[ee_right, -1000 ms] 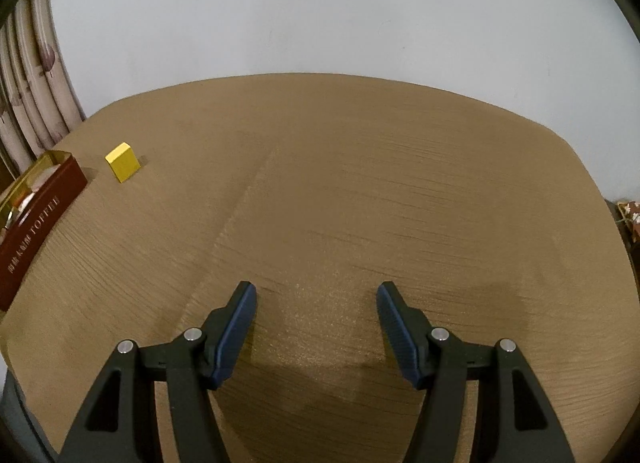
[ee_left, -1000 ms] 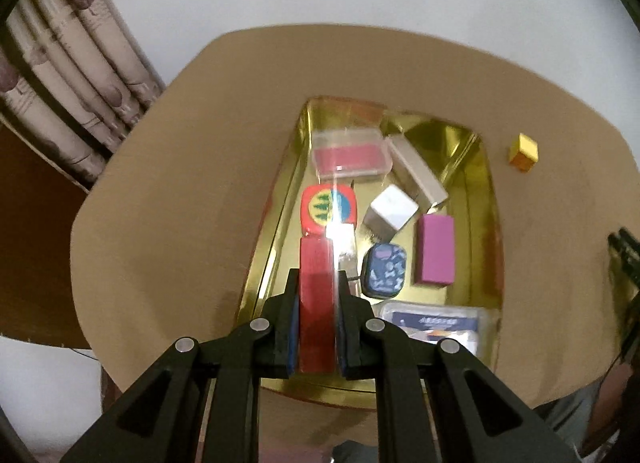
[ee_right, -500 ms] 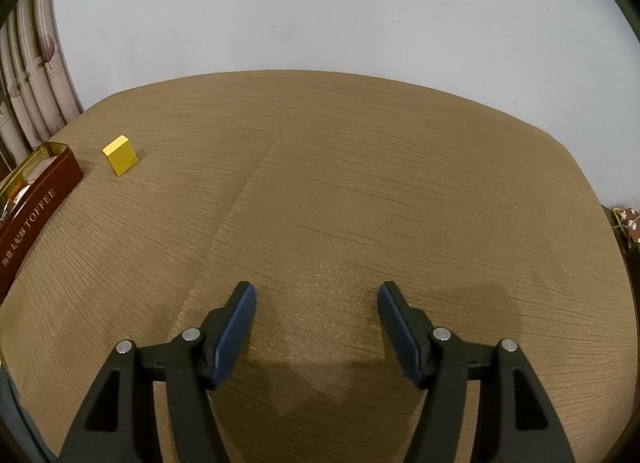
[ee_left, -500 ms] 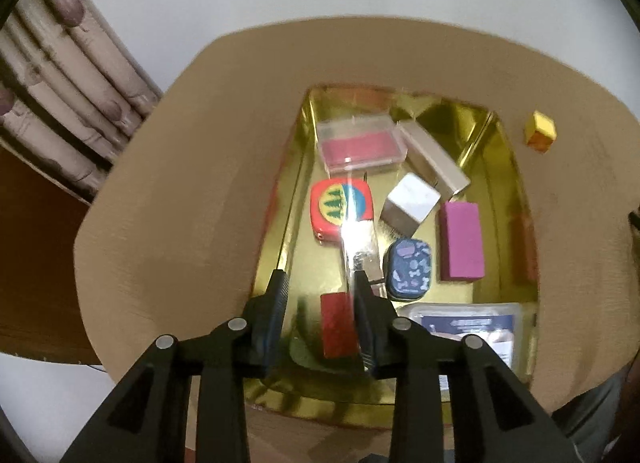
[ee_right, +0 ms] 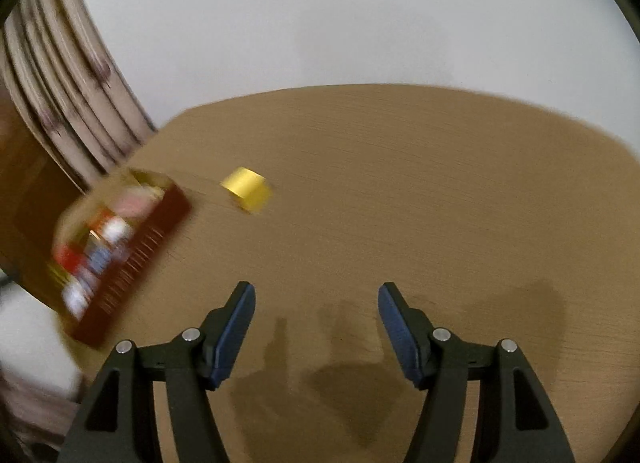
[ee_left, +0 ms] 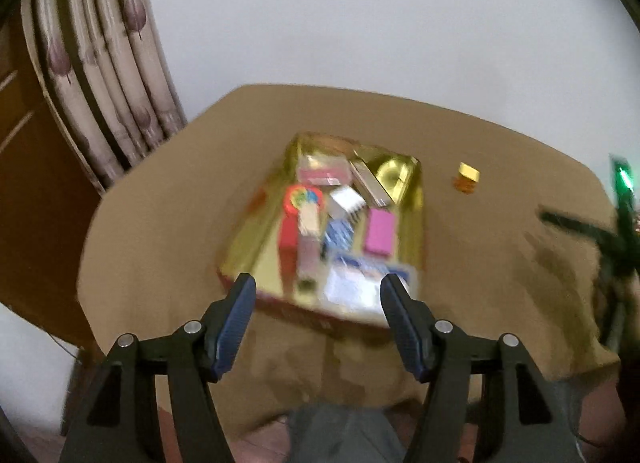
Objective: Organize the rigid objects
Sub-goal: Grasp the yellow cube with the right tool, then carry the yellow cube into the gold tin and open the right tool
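A gold-lined box point(ee_left: 404, 175) with a dark red outside point(ee_right: 140, 247) sits on the brown table and holds several small objects. Among them are a red block point(ee_left: 289, 231) at the left, a pink block point(ee_left: 380, 231) and a blue-and-white card box point(ee_left: 360, 283). A small yellow cube point(ee_left: 467, 175) lies on the table to the right of the box, and shows in the right wrist view point(ee_right: 248, 187). My left gripper point(ee_left: 318, 319) is open and empty, above the box's near edge. My right gripper point(ee_right: 316, 327) is open and empty, over bare table to the right of the cube. Both views are blurred.
A patterned curtain point(ee_left: 108, 75) hangs behind the table's far left corner, next to a brown wooden door point(ee_left: 24, 183). The right gripper's dark body point(ee_left: 612, 231) shows at the right edge of the left wrist view. The table's front edge runs just below my left gripper.
My left gripper let go of the red block, which now lies in the box, then opened wide and pulled back. My right gripper swung left, bringing the cube and box further into view.
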